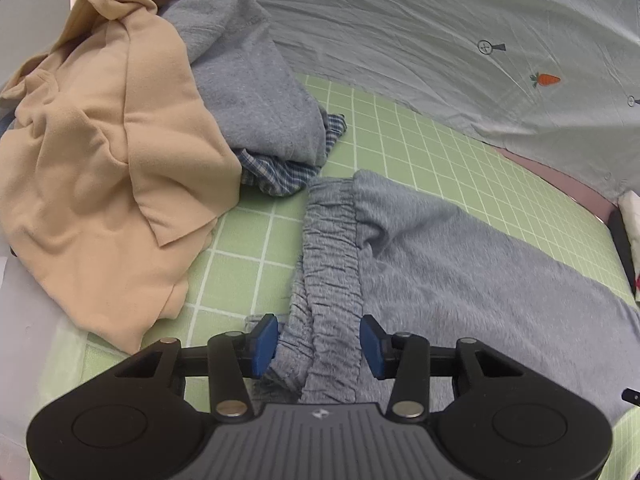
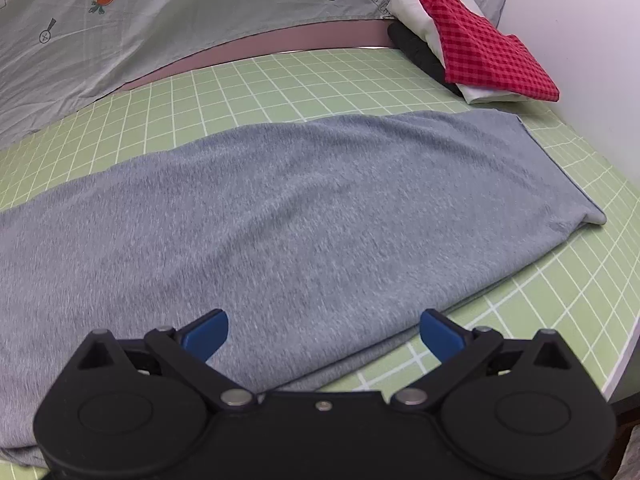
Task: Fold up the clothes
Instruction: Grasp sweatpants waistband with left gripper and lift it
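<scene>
**Grey trousers laid flat: both grippers released at the near edge**

Left gripper (image 1: 319,346): the jaws stand apart, with the gathered elastic waistband (image 1: 332,280) of the grey trousers (image 1: 460,264) lying between the blue pads (image 1: 266,344). The pads do not appear to press the fabric, so this gripper is released, not grasping.

Right gripper (image 2: 324,334): the jaws stand wide apart above the near edge of the same garment, holding nothing. The hem end (image 2: 560,172) lies ahead and to the right of it.

Governing relation: the trousers lie flat on the green grid mat (image 1: 400,136) covering the bench, with the long axis running from the waistband at the left gripper to the hem at the right. The left gripper is the nearer one to the waistband; the right gripper is the nearer one to the leg end. A lengthwise fold (judged from the layout, not observed) would bring one end over the other along this axis.

Surroundings: a heap of unfolded garments, namely a beige garment (image 1: 100,152), a grey sweatshirt (image 1: 248,80) and a blue checked piece (image 1: 288,168), lies beyond the waistband to the left. A folded stack topped by red checked cloth (image 2: 488,44) sits beyond the hem. A carrot-print sheet (image 2: 200,8) hangs behind.
</scene>
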### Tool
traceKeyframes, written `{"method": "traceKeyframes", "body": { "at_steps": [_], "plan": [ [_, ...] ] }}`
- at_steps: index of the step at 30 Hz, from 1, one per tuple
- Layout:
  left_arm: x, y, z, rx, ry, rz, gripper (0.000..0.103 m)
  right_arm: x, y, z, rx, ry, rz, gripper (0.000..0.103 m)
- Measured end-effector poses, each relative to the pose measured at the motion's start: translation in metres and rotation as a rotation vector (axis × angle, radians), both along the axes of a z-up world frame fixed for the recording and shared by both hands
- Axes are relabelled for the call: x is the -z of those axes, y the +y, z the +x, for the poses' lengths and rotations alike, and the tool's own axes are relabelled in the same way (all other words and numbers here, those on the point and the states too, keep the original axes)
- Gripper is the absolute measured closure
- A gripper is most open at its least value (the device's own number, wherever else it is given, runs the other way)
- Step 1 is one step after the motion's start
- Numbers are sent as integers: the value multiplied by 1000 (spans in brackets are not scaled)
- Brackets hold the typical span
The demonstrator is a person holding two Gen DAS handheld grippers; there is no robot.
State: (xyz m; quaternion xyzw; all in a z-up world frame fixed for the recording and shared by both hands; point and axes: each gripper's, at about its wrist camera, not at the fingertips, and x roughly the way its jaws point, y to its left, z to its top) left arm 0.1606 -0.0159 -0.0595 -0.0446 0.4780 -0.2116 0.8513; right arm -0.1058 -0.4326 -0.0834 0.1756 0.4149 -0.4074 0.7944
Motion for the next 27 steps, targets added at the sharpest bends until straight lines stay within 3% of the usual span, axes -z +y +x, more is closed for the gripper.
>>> {"method": "traceKeyframes", "body": {
  "at_steps": [4, 6, 9, 15, 18, 20, 21, 23, 27],
  "plan": [
    [-2, 1, 5, 123, 74, -98, 54, 4, 6, -1, 7, 11, 12, 0],
    [1, -4, 9, 144, 89, -95, 53, 6, 7, 0, 7, 14, 21, 0],
    [9, -13, 17, 142, 103, -39, 53, 9, 9, 3, 6, 21, 29, 0],
    [18, -16, 38, 67, 174, -116, 45, 8, 12, 8, -5, 29, 22, 0],
    [20, -23, 39, 48, 169, -118, 48, 9, 11, 9, 2, 31, 24, 0],
    [19, -27, 36, 54, 152, -104, 72, 10, 11, 8, 5, 33, 27, 0],
    [18, -28, 34, 63, 142, -95, 95, 11, 11, 8, 6, 35, 28, 0],
    [11, -25, 26, 66, 110, -134, 95, 13, 10, 7, 3, 36, 31, 0],
    [-17, 1, 2, 81, 39, -305, 96, 18, 9, 6, -9, 37, 43, 0]
  ]
}}
